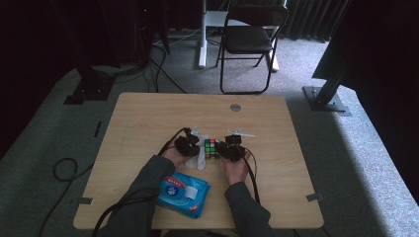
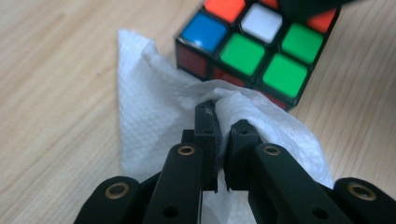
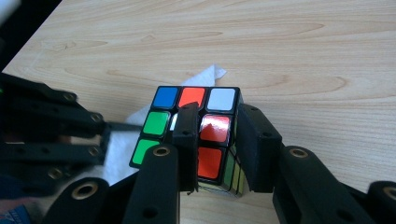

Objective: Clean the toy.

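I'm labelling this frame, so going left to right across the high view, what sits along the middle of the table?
Left gripper → white tissue pinched in its fingers → colour cube → right gripper, its fingers clamped on the cube's right layer.

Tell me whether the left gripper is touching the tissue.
Touching: the left gripper view shows the left gripper with its jaws pinched on a fold of the white tissue.
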Motion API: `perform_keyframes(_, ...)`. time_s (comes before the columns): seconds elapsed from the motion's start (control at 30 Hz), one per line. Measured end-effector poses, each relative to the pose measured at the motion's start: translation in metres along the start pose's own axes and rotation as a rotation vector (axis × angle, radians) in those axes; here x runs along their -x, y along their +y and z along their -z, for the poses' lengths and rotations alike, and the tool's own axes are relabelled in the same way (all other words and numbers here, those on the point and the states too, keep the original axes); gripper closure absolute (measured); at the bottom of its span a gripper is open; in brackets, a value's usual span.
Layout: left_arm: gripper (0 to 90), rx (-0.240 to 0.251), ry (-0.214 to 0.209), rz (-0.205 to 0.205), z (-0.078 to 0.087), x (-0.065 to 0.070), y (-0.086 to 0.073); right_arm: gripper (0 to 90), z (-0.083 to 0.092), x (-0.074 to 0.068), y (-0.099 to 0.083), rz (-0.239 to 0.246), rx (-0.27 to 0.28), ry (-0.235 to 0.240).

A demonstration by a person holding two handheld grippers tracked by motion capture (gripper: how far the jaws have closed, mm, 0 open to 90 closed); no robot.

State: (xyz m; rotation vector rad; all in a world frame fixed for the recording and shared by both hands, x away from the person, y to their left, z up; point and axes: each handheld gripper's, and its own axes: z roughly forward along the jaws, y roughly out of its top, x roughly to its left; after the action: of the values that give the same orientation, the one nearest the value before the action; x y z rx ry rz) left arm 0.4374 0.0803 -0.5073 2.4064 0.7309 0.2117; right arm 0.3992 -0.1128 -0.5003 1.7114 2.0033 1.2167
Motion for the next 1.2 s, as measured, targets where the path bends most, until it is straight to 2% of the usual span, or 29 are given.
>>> perform_keyframes(0.33,85.5,0.128,0.001,0.035,0.014,-0.005,-0.002,69.9,0.000,-0.001,0.000,0.012,-0.001,-0.007)
perform_keyframes(0.4,85.4,0.142,0.016,0.040,0.016,-0.005,-0.002,69.5,0.000,-0.001,0.000,0.012,-0.002,-0.006)
perform_keyframes(0.5,85.2,0.175,0.041,0.064,0.020,-0.007,-0.004,64.3,0.000,0.002,0.001,0.008,-0.004,0.000)
perform_keyframes(0.57,85.1,0.183,0.051,0.076,0.022,-0.009,-0.004,61.2,-0.001,0.007,0.001,-0.005,-0.005,0.018)
perform_keyframes(0.77,84.8,0.193,0.066,0.086,0.023,-0.010,-0.005,58.1,0.002,0.004,0.000,0.011,0.004,0.020)
perform_keyframes(1.0,84.8,0.203,0.069,0.092,0.025,-0.010,-0.006,67.6,0.002,0.000,0.000,0.009,-0.009,0.003)
perform_keyframes(1.07,84.8,0.205,0.071,0.092,0.025,-0.010,-0.006,68.4,0.001,0.004,0.001,-0.022,-0.015,0.031)
perform_keyframes(1.2,84.8,0.211,0.077,0.093,0.026,-0.010,-0.006,69.1,0.000,0.007,0.001,-0.043,-0.023,0.050)
